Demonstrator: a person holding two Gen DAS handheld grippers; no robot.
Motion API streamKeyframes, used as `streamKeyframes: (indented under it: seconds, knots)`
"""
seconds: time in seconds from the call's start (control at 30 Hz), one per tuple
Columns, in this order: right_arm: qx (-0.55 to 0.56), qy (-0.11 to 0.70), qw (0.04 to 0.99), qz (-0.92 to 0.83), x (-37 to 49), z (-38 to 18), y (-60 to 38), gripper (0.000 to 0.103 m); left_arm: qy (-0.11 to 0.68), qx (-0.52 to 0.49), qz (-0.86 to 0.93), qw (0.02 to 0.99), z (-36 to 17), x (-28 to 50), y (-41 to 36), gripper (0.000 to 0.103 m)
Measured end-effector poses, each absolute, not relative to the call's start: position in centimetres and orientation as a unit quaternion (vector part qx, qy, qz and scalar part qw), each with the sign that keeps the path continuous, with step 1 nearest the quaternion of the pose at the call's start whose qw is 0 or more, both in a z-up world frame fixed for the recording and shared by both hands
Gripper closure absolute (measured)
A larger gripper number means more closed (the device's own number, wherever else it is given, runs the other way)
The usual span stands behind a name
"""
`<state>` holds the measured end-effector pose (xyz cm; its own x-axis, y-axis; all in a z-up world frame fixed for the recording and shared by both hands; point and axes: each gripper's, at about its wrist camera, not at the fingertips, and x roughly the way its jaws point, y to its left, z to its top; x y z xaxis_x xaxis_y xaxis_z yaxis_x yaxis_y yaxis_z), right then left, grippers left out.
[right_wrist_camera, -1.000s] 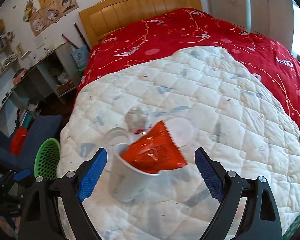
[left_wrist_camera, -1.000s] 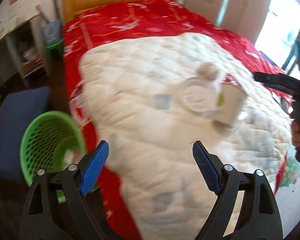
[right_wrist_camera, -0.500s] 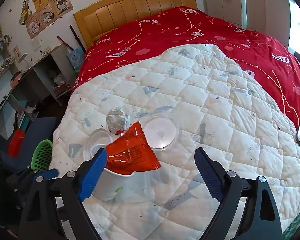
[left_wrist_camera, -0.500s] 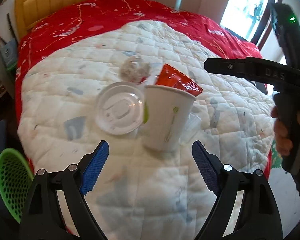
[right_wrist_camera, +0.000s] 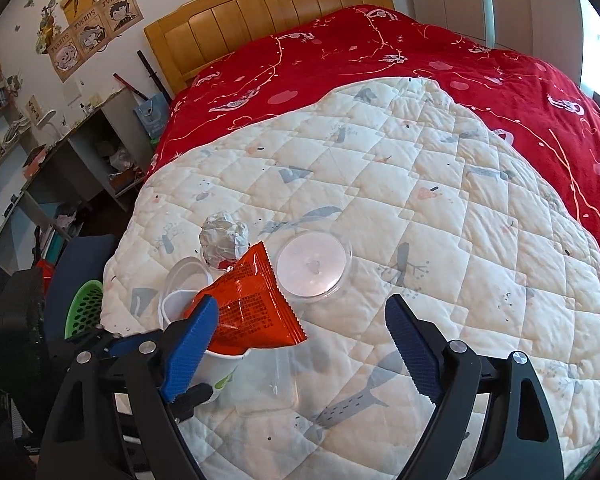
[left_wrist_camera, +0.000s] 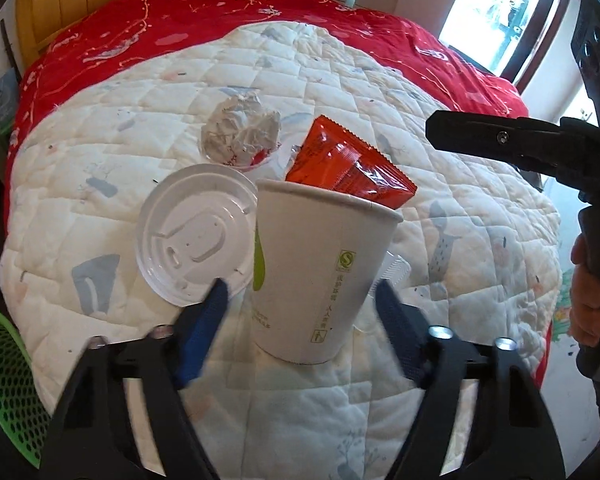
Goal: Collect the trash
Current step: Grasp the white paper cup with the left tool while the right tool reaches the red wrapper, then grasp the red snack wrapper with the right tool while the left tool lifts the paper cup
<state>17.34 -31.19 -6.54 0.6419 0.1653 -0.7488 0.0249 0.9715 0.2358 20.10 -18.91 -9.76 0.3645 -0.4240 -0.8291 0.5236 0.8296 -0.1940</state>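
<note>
Two blue-padded grippers hang over the bed, both with jaws spread wide and holding nothing. The left gripper [left_wrist_camera: 300,300] has its pads on either side of a white paper cup [left_wrist_camera: 316,276], which stands upright on the white quilt [left_wrist_camera: 380,92]; whether the pads touch the cup wall cannot be told, and the left pad is blurred. An orange snack wrapper [left_wrist_camera: 348,168] sticks up out of the cup's mouth and leans to the right.

Just left of the cup, touching or nearly touching its rim, lies a clear plastic lid [left_wrist_camera: 196,236], flat on the quilt. Beyond the lid and cup, farther up the bed, sits a crumpled ball of foil [left_wrist_camera: 240,128]. At the near left edge, off the side of the bed, the rim of a green mesh basket [left_wrist_camera: 8,384] shows.

The right gripper [right_wrist_camera: 300,340] is above the quilt near the same group; its left pad overlaps the wrapper and cup in its own view. A second round clear lid [right_wrist_camera: 314,266] lies just to the right of the wrapper, and a clear plastic container [right_wrist_camera: 276,380] lies on its side near the cup. Past the quilt, a red blanket [right_wrist_camera: 380,56] covers the far part of the bed up to the wooden headboard [right_wrist_camera: 268,8].
</note>
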Motion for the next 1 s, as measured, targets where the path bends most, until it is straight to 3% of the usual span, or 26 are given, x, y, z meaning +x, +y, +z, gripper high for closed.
streamKeyframes:
  seconds: [0.5,0.77,1.0]
  knots:
    - [0.123,0.434,0.890,0.063,16.9,-7.5,-29.4,0.025,0.474,0.068,-0.302,0.824,-8.1,17.1,-15.9,0.045]
    - [0.139,0.456,0.874,0.090,16.6,-9.3,-27.5,0.041,0.482,0.066,-0.292,0.824,-8.8,16.7,-13.6,0.045]
    - [0.139,0.463,0.870,0.101,16.4,-10.3,-26.7,0.048,0.480,0.073,-0.290,0.824,-8.7,16.0,-12.0,0.046]
